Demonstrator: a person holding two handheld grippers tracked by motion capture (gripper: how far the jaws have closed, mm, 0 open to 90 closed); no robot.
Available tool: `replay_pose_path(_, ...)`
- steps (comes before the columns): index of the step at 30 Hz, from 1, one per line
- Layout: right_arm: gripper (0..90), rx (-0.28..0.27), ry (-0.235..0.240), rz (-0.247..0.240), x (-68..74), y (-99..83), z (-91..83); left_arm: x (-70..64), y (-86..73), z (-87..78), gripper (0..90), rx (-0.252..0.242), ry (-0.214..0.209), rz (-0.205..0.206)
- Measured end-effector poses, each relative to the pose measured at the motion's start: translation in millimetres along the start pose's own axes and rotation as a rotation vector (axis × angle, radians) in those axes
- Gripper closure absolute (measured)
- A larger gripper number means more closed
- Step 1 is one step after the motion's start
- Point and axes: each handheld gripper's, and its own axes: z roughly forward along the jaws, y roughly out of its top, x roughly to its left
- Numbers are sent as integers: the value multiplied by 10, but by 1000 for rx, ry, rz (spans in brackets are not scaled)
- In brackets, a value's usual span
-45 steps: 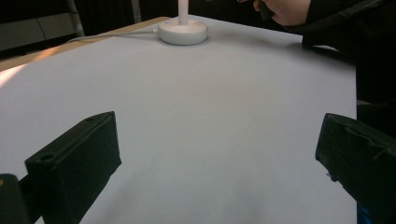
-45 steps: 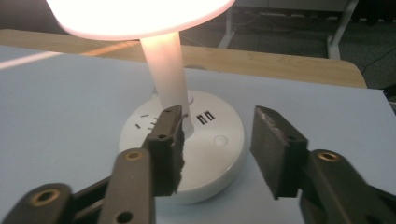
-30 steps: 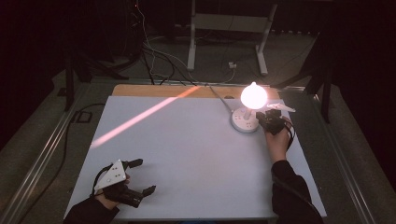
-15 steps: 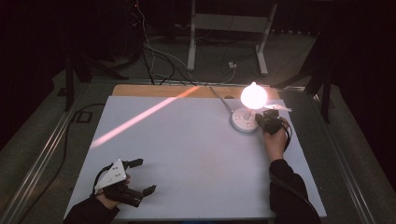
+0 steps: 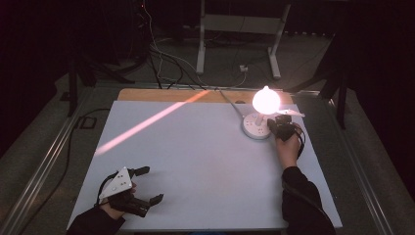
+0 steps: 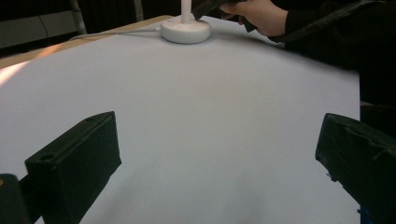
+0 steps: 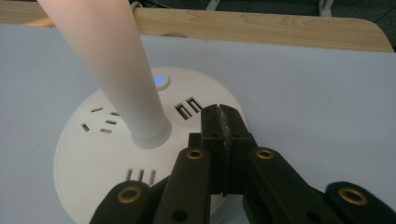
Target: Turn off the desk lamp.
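2 black grippers. Left gripper: grey 3-cornered plate on top, with small dark dots; blocky matte black jaws, 1 round hole in 1 block. Right gripper: black link arms with brass-coloured rivets, rough worn jaw edges, black cable trailing. Dark long sleeves on both forearms.

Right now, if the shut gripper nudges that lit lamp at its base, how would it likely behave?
The lamp would probably slide rather than tip: its round base is wide and flat. The glowing globe up top looks fragile. Its cord may drag. The right hand-held gripper sits shut over the base.
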Motion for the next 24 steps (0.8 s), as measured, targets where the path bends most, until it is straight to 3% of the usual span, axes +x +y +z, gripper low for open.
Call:
replay_pose_path(8, 899, 7, 11, 0, -25, 17, -23, 0, 1, -7, 6, -3, 0, 1)
replay_pose_path(13, 899, -49, 32, 28, -51, 113, -168, 1, 2, -7, 6, -4, 1, 0)
replay_pose_path(17, 898, -69, 38, 21, -43, 146, -219, -4, 2, -2, 6, -1, 0, 3)
replay_pose_path(24, 898, -62, 34, 16, -33, 139, -209, 2, 2, -7, 6, 0, 1, 1)
